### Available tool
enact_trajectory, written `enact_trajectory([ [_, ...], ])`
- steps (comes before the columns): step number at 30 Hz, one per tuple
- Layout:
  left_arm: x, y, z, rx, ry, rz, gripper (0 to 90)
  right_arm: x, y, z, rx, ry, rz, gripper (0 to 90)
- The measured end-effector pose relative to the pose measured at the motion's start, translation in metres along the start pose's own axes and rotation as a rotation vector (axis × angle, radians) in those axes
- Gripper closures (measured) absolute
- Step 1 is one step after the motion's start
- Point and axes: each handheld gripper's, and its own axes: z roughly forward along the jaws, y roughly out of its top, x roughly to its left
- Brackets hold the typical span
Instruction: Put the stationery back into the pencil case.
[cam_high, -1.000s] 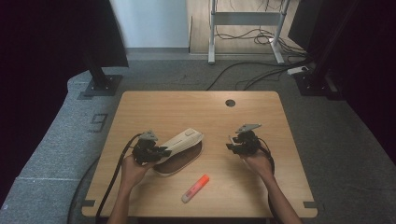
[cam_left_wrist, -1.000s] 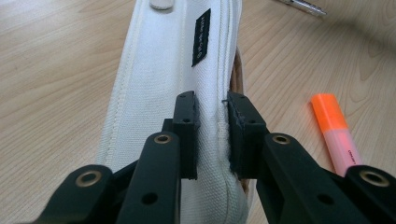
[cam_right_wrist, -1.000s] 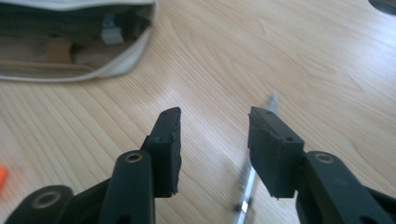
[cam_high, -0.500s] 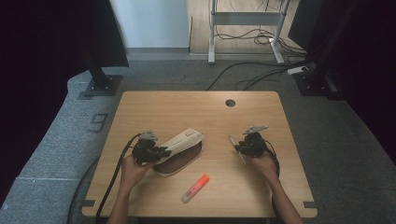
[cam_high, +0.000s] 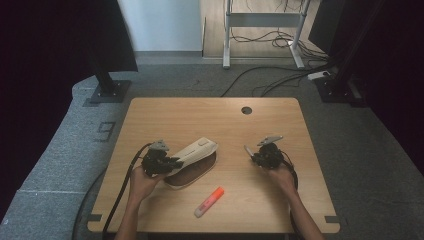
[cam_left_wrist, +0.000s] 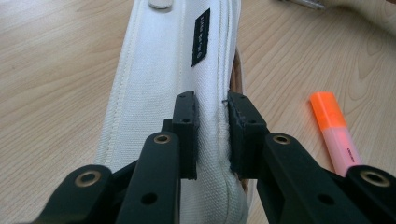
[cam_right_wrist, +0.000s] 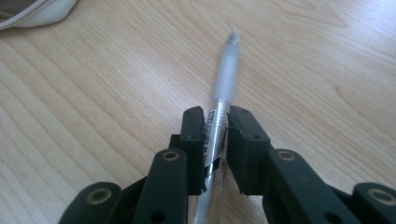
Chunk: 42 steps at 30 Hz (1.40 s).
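Note:
A white fabric pencil case (cam_high: 192, 157) with a brown inside lies left of the table's middle. My left gripper (cam_high: 172, 162) is shut on its near end; in the left gripper view the jaws pinch the white cloth (cam_left_wrist: 159, 70) at my left gripper (cam_left_wrist: 211, 100). To the right, my right gripper (cam_high: 254, 157) is shut on a clear pen (cam_high: 247, 150). Its jaws have just been closing, and the pen (cam_right_wrist: 227, 70) lies between the pads of my right gripper (cam_right_wrist: 215, 114), its tip pointing away and resting on the wood.
An orange highlighter (cam_high: 209, 201) lies near the front edge, between the two hands, and shows as the highlighter (cam_left_wrist: 334, 130) right of the case. The wooden table (cam_high: 300, 200) has a round cable hole (cam_high: 246, 110) at the back. Black stands and cables sit on the floor behind.
My right gripper has sunk a little toward the table and shifted slightly to the right. The left hand and the pencil case have stayed put.

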Motion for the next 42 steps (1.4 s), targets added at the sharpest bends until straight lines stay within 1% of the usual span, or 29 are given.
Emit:
enact_trajectory([
  [6, 0.0, 0.0, 0.0, 0.0, 0.001, 0.0, 75.1, 0.001, 0.0, 0.0, -0.001, 0.007, 0.005, 78.1],
  [9, 0.0, 0.0, 0.0, -0.001, 0.001, -0.001, 75.2, 0.002, 0.001, 0.0, 0.001, 0.007, -0.003, 78.1],
  [16, 0.0, 0.0, -0.001, -0.004, 0.003, -0.002, 75.3, 0.005, 0.005, -0.009, -0.022, 0.025, -0.007, 78.0],
  [26, 0.0, 0.0, -0.001, -0.008, 0.004, -0.004, 75.5, 0.007, 0.006, -0.018, -0.034, 0.044, -0.01, 78.0],
  [35, 0.001, 0.0, -0.002, -0.011, 0.005, -0.012, 75.9, 0.018, 0.01, -0.024, -0.046, 0.07, -0.031, 78.0],
  [42, 0.001, 0.0, -0.002, -0.016, 0.006, -0.011, 75.9, 0.029, 0.015, -0.022, -0.05, 0.092, -0.054, 78.0],
])
